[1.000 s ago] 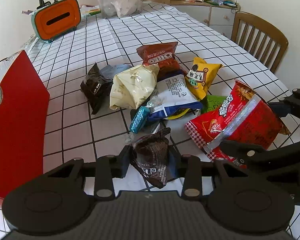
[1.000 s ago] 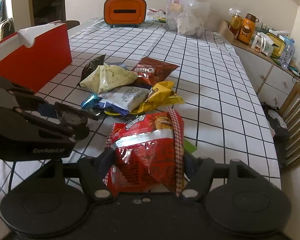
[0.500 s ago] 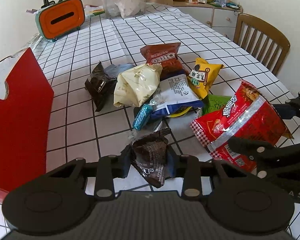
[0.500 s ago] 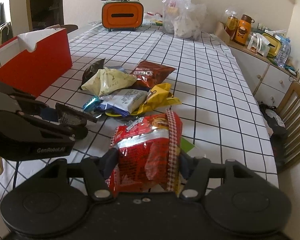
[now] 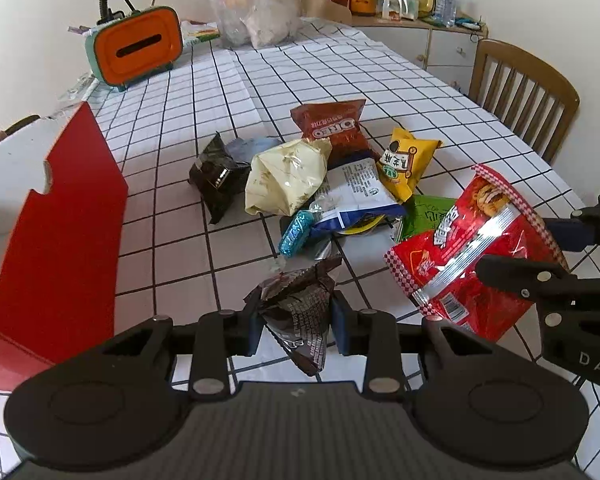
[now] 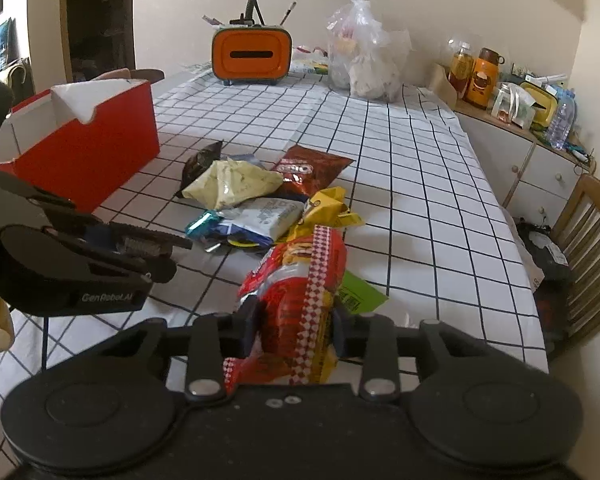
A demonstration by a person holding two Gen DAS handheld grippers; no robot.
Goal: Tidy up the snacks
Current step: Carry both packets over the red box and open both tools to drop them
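Red snack bag (image 6: 296,280), now pinched between the pads of the right gripper (image 6: 292,332), whose jaws have just been closing on it, crumpling it narrower than a second ago; the grasp looks secure enough to carry. Left gripper (image 5: 296,322), narrowly open, clamps a dark wrapper (image 5: 298,312). Ahead lie the remaining snacks (image 5: 312,184); the red box (image 6: 84,152) stands forward-left.

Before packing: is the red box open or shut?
Open. The red box has its flaps up, and the right wrist view shows its white inside; what it holds cannot be told.
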